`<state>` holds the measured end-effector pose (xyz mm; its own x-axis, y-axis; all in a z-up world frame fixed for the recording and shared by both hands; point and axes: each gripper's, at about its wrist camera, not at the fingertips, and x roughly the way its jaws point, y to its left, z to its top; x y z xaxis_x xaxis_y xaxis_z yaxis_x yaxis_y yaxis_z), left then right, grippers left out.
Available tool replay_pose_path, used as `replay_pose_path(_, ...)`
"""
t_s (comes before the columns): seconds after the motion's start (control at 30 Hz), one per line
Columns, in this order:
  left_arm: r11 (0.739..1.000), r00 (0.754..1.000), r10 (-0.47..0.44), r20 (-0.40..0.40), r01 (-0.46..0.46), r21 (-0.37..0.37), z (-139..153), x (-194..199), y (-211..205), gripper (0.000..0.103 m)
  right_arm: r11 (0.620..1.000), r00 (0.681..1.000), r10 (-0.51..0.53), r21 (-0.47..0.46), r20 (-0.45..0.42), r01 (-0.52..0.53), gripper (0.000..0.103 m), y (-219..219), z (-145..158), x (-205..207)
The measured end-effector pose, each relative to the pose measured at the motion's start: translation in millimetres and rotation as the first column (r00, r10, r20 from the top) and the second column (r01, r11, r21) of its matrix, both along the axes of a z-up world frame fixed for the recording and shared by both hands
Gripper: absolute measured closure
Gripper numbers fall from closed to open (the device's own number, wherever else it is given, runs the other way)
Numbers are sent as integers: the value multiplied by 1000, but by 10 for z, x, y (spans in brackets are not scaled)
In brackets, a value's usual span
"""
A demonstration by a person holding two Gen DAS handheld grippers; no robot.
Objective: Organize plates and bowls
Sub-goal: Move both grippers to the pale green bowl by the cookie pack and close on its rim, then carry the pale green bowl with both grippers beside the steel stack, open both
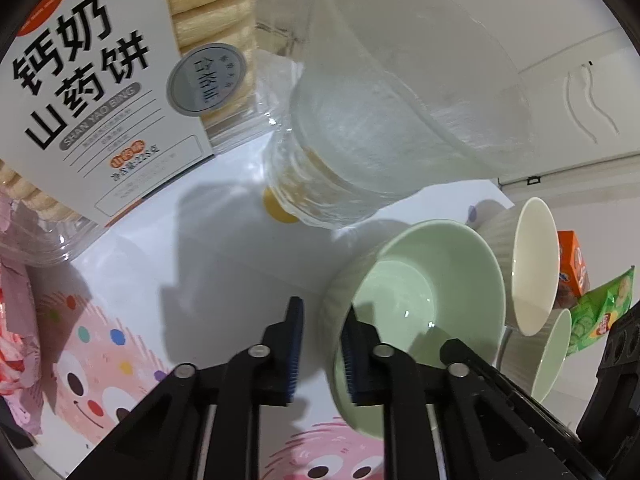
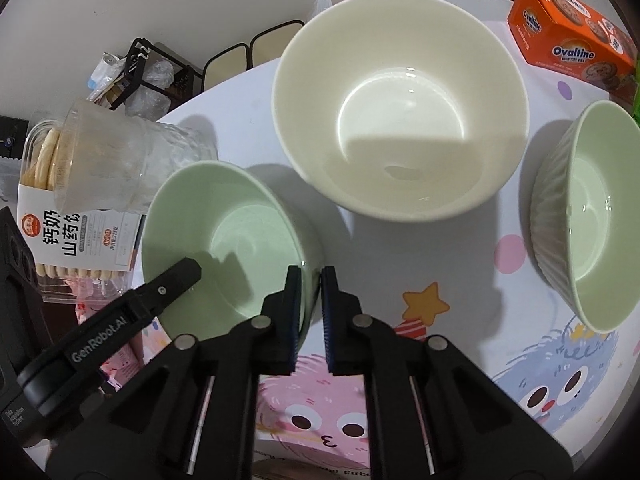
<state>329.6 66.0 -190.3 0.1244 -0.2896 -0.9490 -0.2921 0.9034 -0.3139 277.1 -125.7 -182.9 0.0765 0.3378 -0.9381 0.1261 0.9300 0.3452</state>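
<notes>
A: Both tongs are on the same green bowl (image 2: 224, 240); the right gripper (image 2: 311, 312) has its pads clamped over the near rim, one inside and one outside; the left gripper (image 1: 320, 344) pinches the rim on the opposite side, as far as the fisheye lets me judge.

B: Where does the bowl sit?

A: On the patterned tablecloth (image 2: 400, 248), just beside the cream bowl (image 2: 400, 112); a second green bowl (image 2: 588, 216) stands well apart to the right.

B: What might go wrong?

A: Two thin pinches on a smooth glazed rim; if the hands rise unevenly the bowl could tilt and slip from one pad; if they pull apart, the rim could pop free.

B: And the room around it?

A: Tight on the left; the frosted plastic cup (image 2: 120, 160) and the biscuit tub (image 2: 60, 208) lie close against that side; a sideways swing could knock them. Straight up looks clear; the cream bowl's mouth is open for nesting; the Ovaltine box (image 2: 568, 40) is far off.
</notes>
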Motion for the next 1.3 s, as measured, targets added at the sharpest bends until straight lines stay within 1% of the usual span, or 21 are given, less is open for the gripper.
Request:
replay_pose_path(0.07, 1000, 1000, -10, -7, 10, 3, 0, 41, -46, 95, 1000, 1000, 1, -3, -2, -1, 92, 31, -9, 25)
replay_pose_path(0.17, 1000, 1000, -6, -9, 6, 2, 8, 87, -74, 96, 1000, 1000, 8, -15, -5, -8, 92, 44, 3, 30)
replay_pose_path(0.2, 1000, 1000, -9, -6, 9, 3, -3, -44, -105, 96, 1000, 1000, 9, -17, -5, -10, 93, 62, 0, 41)
replay_pose_path(0.33, 1000, 1000, -22, 1, 22, 0, -4, -137, -76, 96, 1000, 1000, -1, -22, 6, 1, 93, 73, 6, 43)
replay_pose_path(0.53, 1000, 1000, -27, 15, 27, -3, 137, -280, -54, 97, 999, 1000, 16, -33, 18, -15, 94, 81, 79, -35)
replay_pose_path(0.67, 999, 999, -38, 30, 38, -8, 260, -464, -138, 97, 999, 999, 20, -29, 26, -19, 93, 54, 178, -163)
replay_pose_path(0.83, 997, 996, -71, 45, 72, -13, 404, -733, -334, 97, 999, 999, 14, -39, 46, -12, 94, -71, 335, -430)
replay_pose_path(0.97, 994, 994, -100, 45, 101, -27, 448, -941, -518, 97, 998, 998, 27, -61, 51, -24, 93, -202, 434, -692)
replay_pose_path(1.1, 990, 990, -132, 50, 134, -37, 471, -1164, -755, 97, 998, 998, 6, -68, 62, -2, 93, -432, 527, -1009)
replay_pose_path(1.3, 976, 977, -210, 37, 212, -42, 467, -1579, -1123, 97, 997, 998, -19, -72, 59, 23, 93, -823, 532, -1500)
